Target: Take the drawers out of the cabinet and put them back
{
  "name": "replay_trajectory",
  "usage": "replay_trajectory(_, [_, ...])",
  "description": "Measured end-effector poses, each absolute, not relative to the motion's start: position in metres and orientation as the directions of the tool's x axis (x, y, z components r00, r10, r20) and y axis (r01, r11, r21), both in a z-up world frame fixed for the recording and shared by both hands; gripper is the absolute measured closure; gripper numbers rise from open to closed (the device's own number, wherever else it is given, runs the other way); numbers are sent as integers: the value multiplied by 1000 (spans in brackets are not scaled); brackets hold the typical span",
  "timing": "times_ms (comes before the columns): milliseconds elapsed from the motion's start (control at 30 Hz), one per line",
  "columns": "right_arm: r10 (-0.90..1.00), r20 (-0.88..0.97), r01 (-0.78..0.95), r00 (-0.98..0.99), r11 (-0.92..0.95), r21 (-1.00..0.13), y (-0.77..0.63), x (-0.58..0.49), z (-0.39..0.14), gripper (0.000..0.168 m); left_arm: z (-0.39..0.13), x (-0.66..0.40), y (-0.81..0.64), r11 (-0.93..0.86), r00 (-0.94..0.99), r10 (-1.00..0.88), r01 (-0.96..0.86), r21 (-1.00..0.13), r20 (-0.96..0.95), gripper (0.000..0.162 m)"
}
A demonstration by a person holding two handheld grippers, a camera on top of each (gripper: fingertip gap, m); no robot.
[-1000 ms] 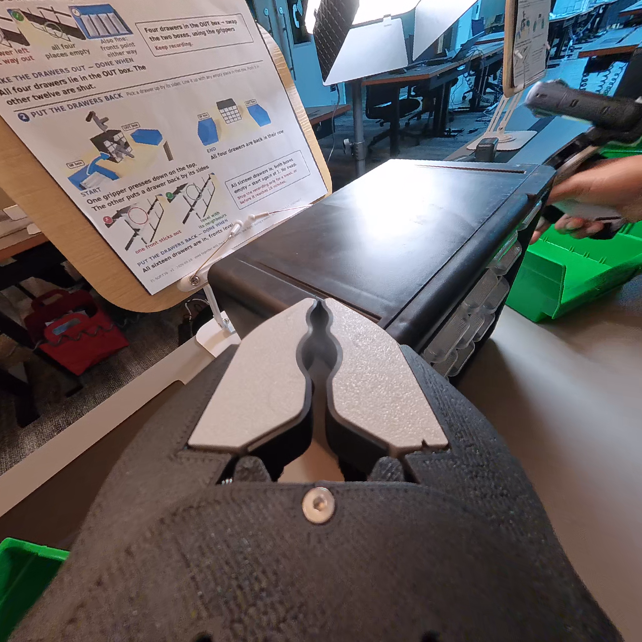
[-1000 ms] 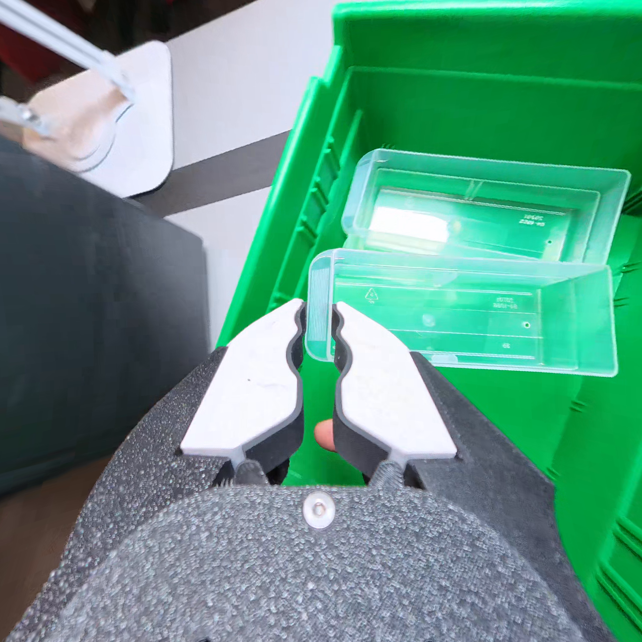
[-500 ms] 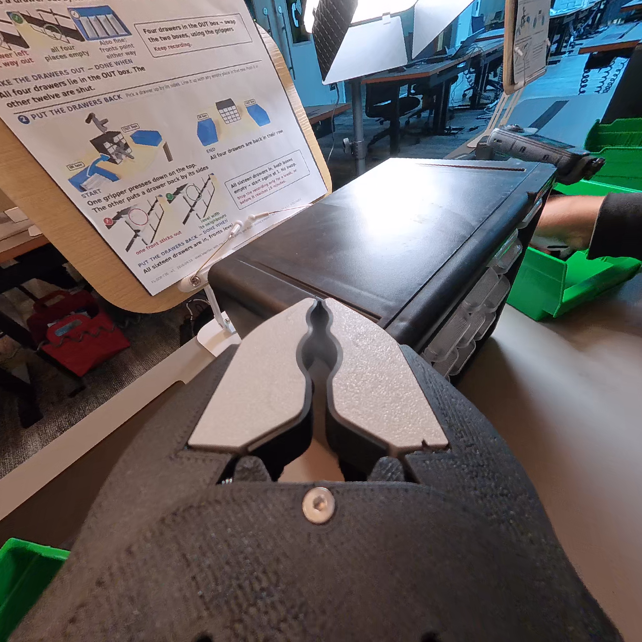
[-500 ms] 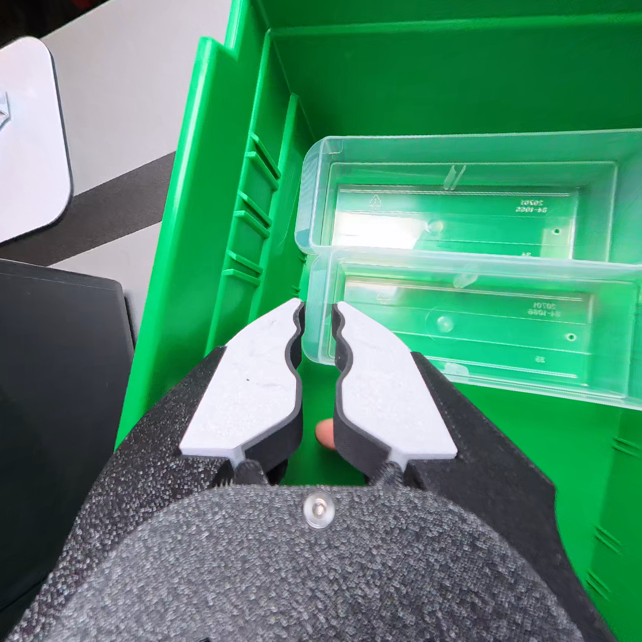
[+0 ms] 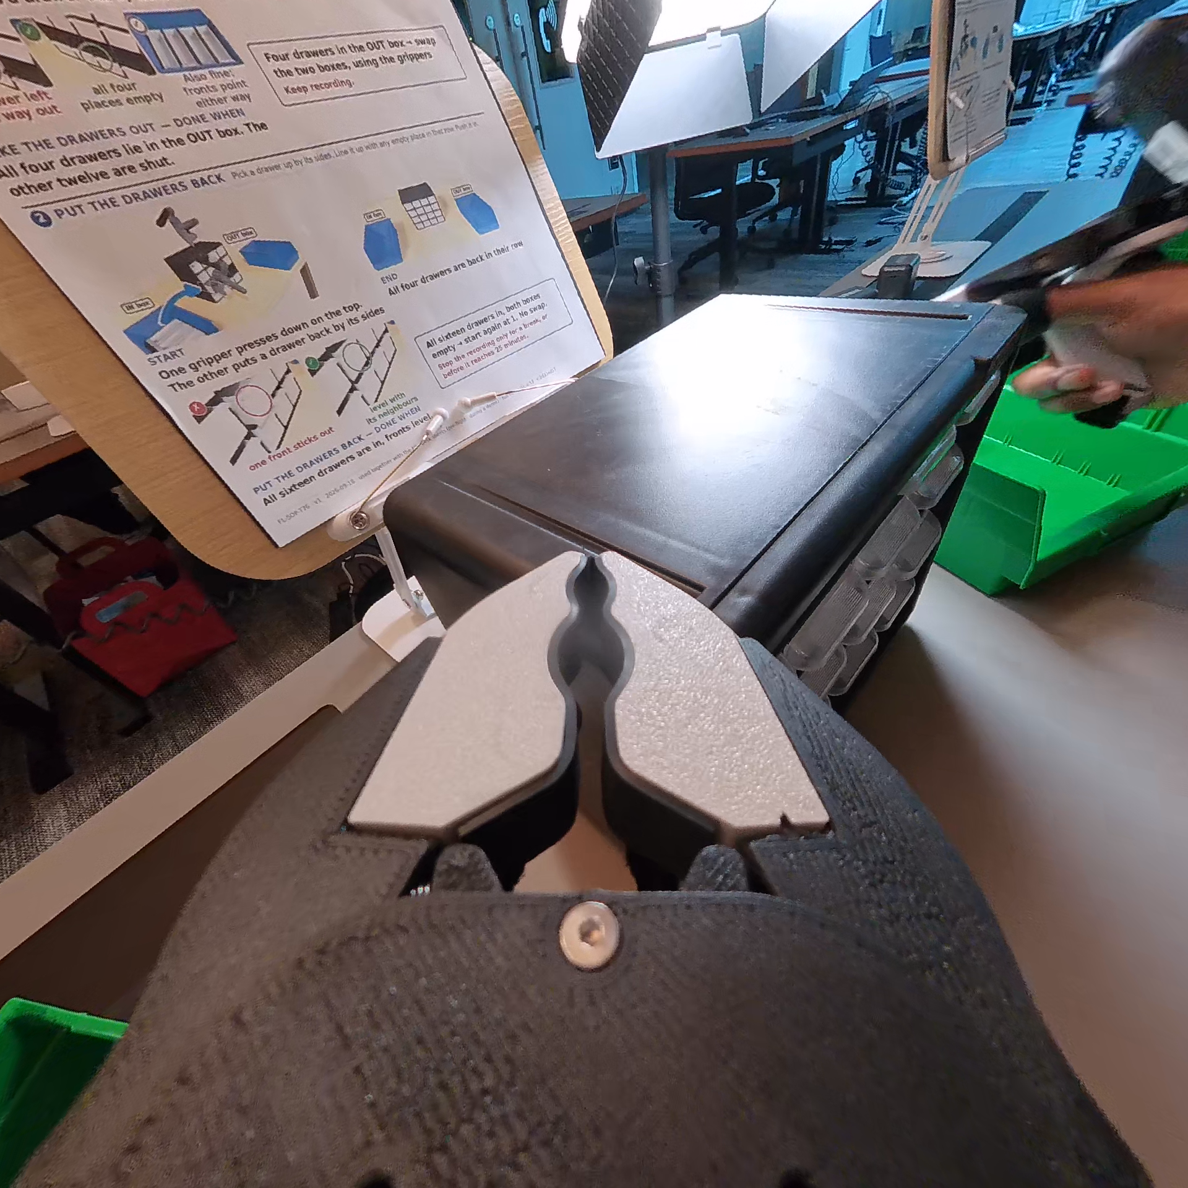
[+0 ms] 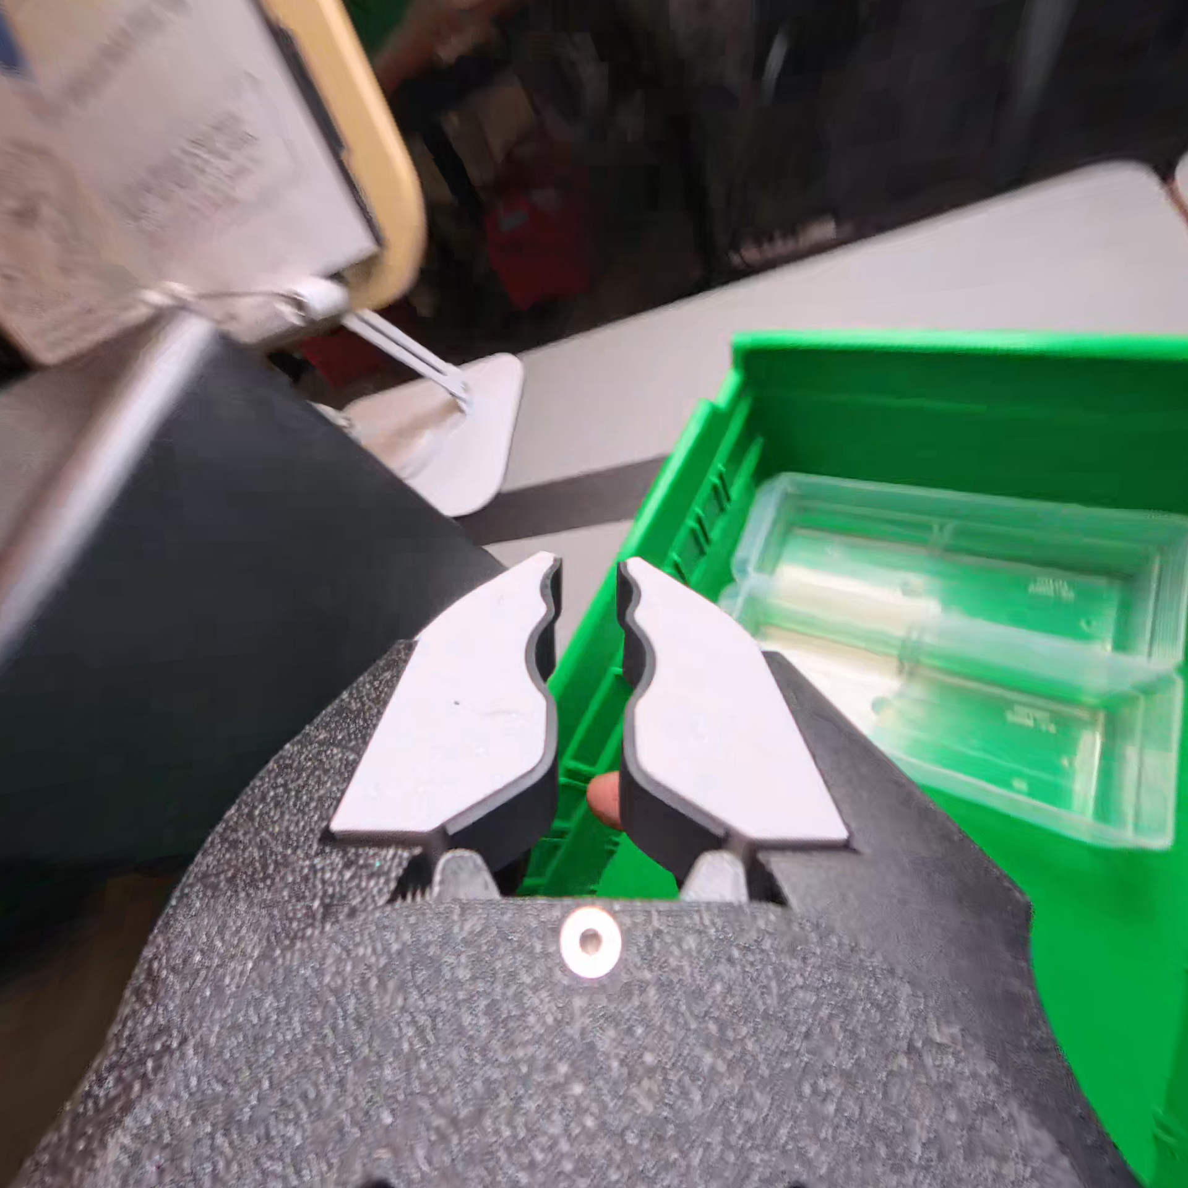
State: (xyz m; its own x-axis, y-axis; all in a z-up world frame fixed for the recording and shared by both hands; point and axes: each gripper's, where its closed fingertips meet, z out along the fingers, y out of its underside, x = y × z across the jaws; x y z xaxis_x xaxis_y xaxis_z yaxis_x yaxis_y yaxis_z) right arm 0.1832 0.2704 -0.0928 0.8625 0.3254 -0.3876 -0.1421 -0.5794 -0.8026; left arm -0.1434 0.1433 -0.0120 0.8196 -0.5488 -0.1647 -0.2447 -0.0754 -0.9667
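Note:
The black cabinet (image 5: 707, 437) stands on the table, with clear drawer fronts (image 5: 868, 591) showing down its right face. My left gripper (image 5: 588, 564) is shut and empty, and its tips sit by the cabinet's near top corner. My right gripper (image 6: 588, 572) is slightly open and empty. It hovers over the left wall of a green bin (image 6: 694, 501), between the bin and the cabinet (image 6: 193, 578). Two clear drawers (image 6: 964, 578) (image 6: 1003, 739) lie side by side in that bin. In the left wrist view the right gripper (image 5: 1093, 270) is a blur, held by a hand above the green bin (image 5: 1061, 488).
An instruction board (image 5: 257, 257) on a white stand (image 5: 398, 617) leans behind the cabinet, and its base also shows in the right wrist view (image 6: 450, 437). A second green bin's corner (image 5: 38, 1061) is at the lower left. The table edge runs along the left, with a red bag (image 5: 141, 617) on the floor below.
My right gripper has let the nearer clear drawer lie in the green bin and pulled back up and to the left, away from it. My left gripper has not moved.

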Motion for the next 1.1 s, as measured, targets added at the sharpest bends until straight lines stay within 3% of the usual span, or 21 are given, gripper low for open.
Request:
replay_trajectory(100, [550,-238,-41,800,-345,-938,234,153,-38,153,-12,-144,143,-76,821,-547,-243,-967,-164,162])
replay_trajectory(233, [707,141,233,693,-34,-972,169,100,-14,156,-12,-144,143,-77,822,-546,-240,-968,-160,162])
replay_trajectory(333, [600,502,436,623,266,-860,135,71,-7,157,-12,-144,143,-78,824,-544,-238,-968,-158,162])
replay_trajectory(467, [381,817,658,433,486,-575,115,32,-23,151,-12,-144,143,-79,823,-547,-232,-970,-153,162])
replay_trajectory(633, [176,945,752,275,573,-325,120,6,-40,150,-12,-144,143,-77,822,-548,-233,-969,-154,162])
replay_trajectory(800, [12,977,786,211,592,-177,131,3,-41,154,-12,-144,144,-77,821,-551,-230,-970,-150,162])
replay_trajectory(900, [-84,976,795,199,597,-111,133,6,-38,162,-12,-143,143,-76,820,-552,-231,-970,-152,162])
replay_trajectory(1100, [-11,987,772,163,624,-121,120,9,-39,162,-12,-143,143,-76,819,-553,-232,-970,-152,162])
